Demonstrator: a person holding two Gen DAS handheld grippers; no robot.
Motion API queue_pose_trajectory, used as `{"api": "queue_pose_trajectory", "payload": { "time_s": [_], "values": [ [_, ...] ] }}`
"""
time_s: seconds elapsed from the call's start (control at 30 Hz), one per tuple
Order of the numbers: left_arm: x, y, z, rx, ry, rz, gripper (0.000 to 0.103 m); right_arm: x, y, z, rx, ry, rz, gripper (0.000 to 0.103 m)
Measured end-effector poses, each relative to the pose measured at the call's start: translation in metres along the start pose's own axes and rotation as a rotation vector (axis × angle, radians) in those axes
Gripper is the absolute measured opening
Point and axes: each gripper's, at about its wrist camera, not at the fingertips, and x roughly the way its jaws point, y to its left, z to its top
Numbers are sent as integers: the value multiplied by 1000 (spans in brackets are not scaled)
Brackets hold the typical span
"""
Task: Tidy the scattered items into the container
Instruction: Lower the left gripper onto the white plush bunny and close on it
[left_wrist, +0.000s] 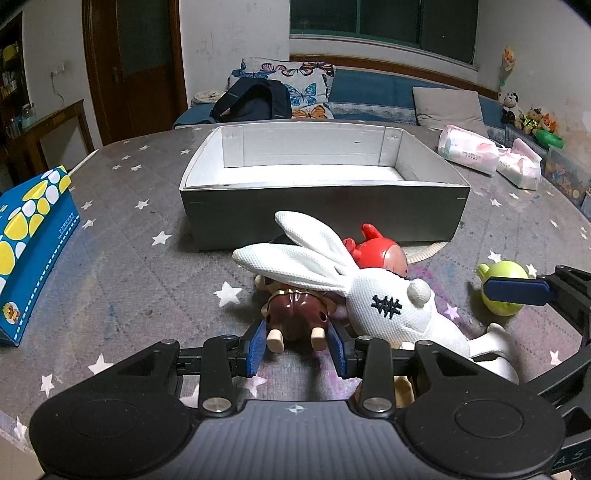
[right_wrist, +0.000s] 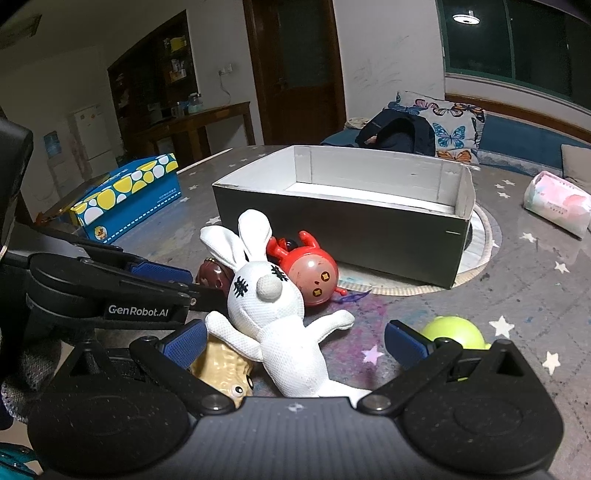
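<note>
A brown glossy plastic figurine lies on the grey star-patterned tablecloth, the left gripper straddling it, blue pads touching its sides. Against it lies a white mesh-fabric rabbit, with a red round toy beyond, before the near wall of the open black cardboard box. The right gripper, jaws wide apart, brackets the rabbit's body; a lime-green ball toy sits just beside its right finger.

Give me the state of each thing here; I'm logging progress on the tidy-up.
Box: open-topped, nothing visible inside.
Brown figure: lying down, between left gripper pads.
White rabbit: lying between the open right gripper fingers.
Red toy: tipped over by the box.
Green toy: on table.
</note>
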Motion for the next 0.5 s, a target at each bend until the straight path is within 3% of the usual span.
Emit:
{"api": "queue_pose_trajectory", "payload": {
  "time_s": [0.23,0.5],
  "values": [
    [0,3,1,-10,0,-30,39,3,-3,3,10,8,14,102],
    [-6,12,7,-52,-12,-114,39,7,-9,9,28,24,56,93]
  ]
}}
